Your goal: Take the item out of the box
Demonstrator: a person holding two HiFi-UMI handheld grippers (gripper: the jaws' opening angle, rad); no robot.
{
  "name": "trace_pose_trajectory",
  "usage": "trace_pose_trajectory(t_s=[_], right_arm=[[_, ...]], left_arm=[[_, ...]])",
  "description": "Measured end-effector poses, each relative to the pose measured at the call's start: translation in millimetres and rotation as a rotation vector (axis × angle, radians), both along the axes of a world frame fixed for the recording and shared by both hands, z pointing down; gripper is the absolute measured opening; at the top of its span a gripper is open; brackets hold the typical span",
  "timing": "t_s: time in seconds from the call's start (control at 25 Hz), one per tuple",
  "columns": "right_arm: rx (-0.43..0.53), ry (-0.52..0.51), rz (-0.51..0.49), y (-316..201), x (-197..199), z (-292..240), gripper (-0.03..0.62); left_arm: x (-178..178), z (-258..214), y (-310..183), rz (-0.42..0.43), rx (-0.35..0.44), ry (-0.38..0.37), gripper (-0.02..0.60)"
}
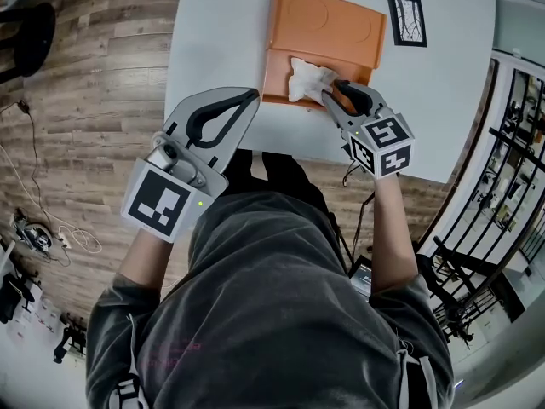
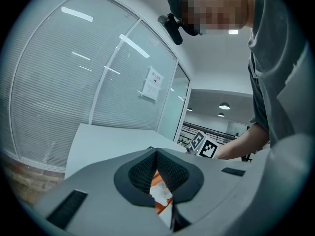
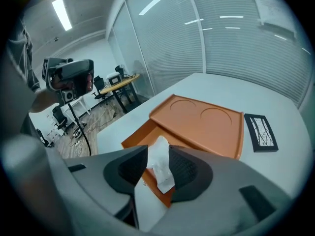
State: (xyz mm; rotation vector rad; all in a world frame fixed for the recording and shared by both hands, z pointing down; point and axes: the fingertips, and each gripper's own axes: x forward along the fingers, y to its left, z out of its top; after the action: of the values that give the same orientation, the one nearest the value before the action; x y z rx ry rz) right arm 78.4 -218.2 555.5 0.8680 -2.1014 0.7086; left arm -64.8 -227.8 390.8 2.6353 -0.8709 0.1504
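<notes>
So, item: the crumpled white item (image 1: 306, 79), seemingly thin plastic, lies in the orange box (image 1: 274, 79) at its near right side and stands up above the rim.
Box: open on the white table (image 1: 221, 41); its lid (image 1: 328, 24) lies flat behind the tray, so the inside is free to reach from the near side.
Right gripper: the right gripper (image 1: 330, 99) is tilted down into the box, jaws parted, with the item's top standing between them; the pads flank it and do not look clamped, which I judge to be lining up for a pinch.
Left gripper: the left gripper (image 1: 253, 95) has its jaws closed on nothing and hangs over the near table edge, left of the box and off it, probably kept clear of the reach.
Aside: a black-framed card (image 1: 407, 20) lies right of the lid.
</notes>
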Motion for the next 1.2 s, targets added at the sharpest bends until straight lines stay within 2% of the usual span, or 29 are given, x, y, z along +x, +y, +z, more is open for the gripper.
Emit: trace_pose_trajectory(t_s=[0.36,0.6,0.68,1.2], right_arm=[[-0.089,0.067,-0.027,3,-1,30,0.216],[-0.134,0.109,-0.029,8,5,48,0.218],[-0.159,0.113,-0.029,10,6,54,0.236],[-0.243,0.247,-0.081,15,15,84,0.222]], left_arm=[[-11,10,-2,-0.015,-0.019,-0.006,0.008],[-11,13,-2,-0.021,-0.029,-0.008,0.008],[-12,14,-3,-0.024,-0.033,-0.009,0.008],[-18,25,-8,-0.04,-0.06,-0.006,0.008]])
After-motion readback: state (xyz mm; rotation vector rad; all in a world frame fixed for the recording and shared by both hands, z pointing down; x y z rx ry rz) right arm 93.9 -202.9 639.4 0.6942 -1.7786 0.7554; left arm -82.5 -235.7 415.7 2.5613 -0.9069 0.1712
